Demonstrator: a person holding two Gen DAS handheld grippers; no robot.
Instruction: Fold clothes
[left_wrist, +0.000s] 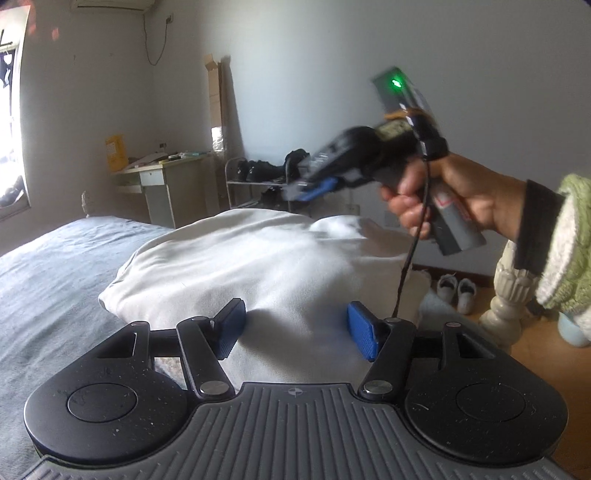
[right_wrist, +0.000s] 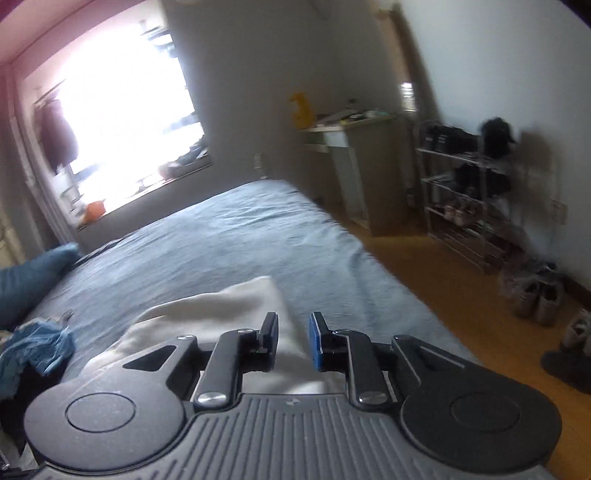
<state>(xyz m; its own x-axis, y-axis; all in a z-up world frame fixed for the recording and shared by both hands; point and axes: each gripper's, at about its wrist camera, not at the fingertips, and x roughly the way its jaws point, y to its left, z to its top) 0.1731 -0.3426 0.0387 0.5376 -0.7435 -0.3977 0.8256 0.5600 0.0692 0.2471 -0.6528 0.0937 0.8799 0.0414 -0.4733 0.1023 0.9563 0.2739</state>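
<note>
Left wrist view: left tongs (left_wrist: 295, 328) gape wide over the soft, light white garment (left_wrist: 258, 258) on the bed (left_wrist: 48, 266); right tongs (right_wrist: 293, 341) part-open, empty; grip an edge.

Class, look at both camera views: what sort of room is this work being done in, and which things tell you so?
Most likely a home bedroom: a bed with a grey-blue cover, a shoe rack against the wall, and a small desk near the window.
</note>
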